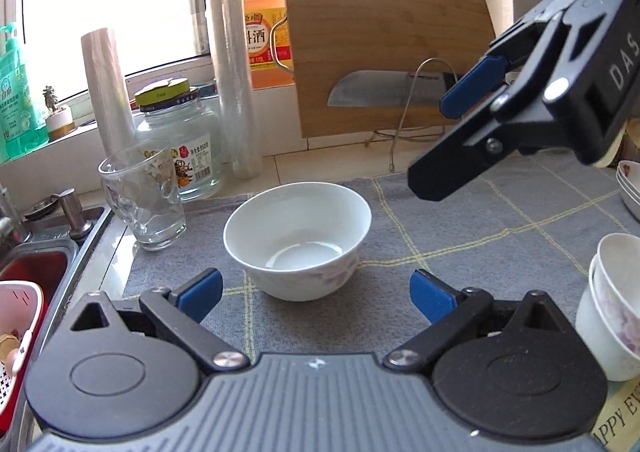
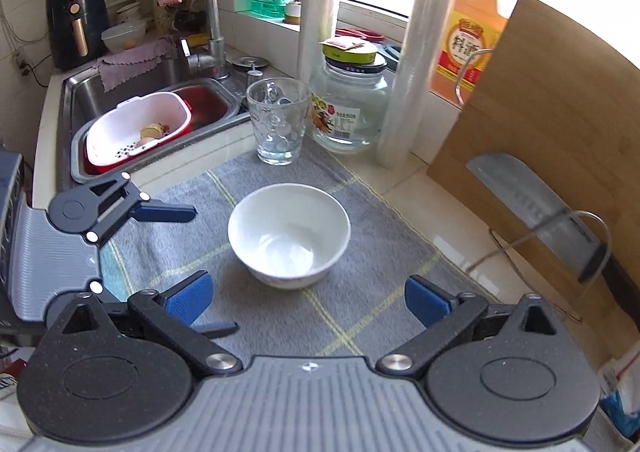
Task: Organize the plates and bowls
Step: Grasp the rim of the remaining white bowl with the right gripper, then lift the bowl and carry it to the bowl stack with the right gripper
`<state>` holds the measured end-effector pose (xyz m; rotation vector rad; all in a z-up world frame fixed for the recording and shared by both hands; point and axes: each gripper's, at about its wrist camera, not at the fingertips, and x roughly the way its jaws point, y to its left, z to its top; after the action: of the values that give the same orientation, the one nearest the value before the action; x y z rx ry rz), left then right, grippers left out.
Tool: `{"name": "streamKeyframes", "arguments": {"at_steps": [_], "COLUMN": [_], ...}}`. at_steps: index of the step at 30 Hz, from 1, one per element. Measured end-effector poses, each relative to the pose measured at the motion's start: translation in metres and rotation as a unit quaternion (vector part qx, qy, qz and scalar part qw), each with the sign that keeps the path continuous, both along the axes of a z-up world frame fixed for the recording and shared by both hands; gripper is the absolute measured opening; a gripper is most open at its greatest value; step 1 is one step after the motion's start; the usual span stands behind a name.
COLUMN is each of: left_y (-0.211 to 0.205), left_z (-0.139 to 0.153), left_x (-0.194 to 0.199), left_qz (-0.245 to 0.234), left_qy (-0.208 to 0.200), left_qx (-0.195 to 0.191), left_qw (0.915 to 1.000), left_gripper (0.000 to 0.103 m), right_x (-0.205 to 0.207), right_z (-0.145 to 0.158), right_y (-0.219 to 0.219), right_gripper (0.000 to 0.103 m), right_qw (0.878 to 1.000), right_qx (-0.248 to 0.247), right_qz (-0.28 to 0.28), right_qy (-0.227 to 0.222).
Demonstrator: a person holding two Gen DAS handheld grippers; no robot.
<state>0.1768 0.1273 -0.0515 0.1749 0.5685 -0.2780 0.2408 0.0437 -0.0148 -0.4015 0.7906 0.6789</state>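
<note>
Sitting upright on the grey checked cloth [image 2: 360,304] covering the desk, the white glazed ceramic bowl [image 1: 297,240] looks rigid, slick and breakable; its thin rim suits pinching. Left claw [image 1: 316,292] and right claw [image 2: 306,298] both gape wide, empty.

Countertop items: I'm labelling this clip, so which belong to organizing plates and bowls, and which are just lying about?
Job: white bowl, stacked bowls, stacked dishes.
Lying about: glass mug, jar, knife, cutting board.
</note>
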Motion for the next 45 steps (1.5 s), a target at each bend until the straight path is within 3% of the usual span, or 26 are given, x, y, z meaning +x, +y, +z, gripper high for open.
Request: {"name": "streamKeyframes", "arguments": {"at_steps": [16,20,23,27,35,45], "left_y": [0.01,0.01,0.01,0.009,0.011,0.01], "left_z": [-0.024,-0.024,-0.021,-0.02,-0.021,-0.02], "left_x": [0.045,0.049,0.049,0.052,0.054,0.054], "left_qz": [-0.004,-0.006,-0.01,-0.01,-0.009,-0.012], "left_qy": [0.034,0.033,0.026,0.025,0.023,0.026], "left_qx": [-0.022,-0.024,-0.031,-0.029,-0.031,-0.028], "left_qw": [0.9992,0.9991,0.9991,0.9992,0.9992,0.9992], "left_gripper": [0.098,0.097,0.095,0.094,0.092,0.092], "right_x": [0.082,0.095,0.101,0.106,0.11,0.111], "right_z": [-0.043,-0.054,-0.059,-0.063,-0.066,-0.063], "right_y": [0.031,0.036,0.039,0.042,0.044,0.038], "right_gripper": [0.102,0.095,0.087,0.086,0.075,0.075], "right_qw": [0.997,0.995,0.994,0.994,0.992,0.99], "right_qx": [0.025,0.029,0.033,0.027,0.034,0.053], "right_qz": [0.008,0.013,0.016,0.02,0.025,0.02], "right_qy": [0.071,0.09,0.101,0.104,0.115,0.129]}}
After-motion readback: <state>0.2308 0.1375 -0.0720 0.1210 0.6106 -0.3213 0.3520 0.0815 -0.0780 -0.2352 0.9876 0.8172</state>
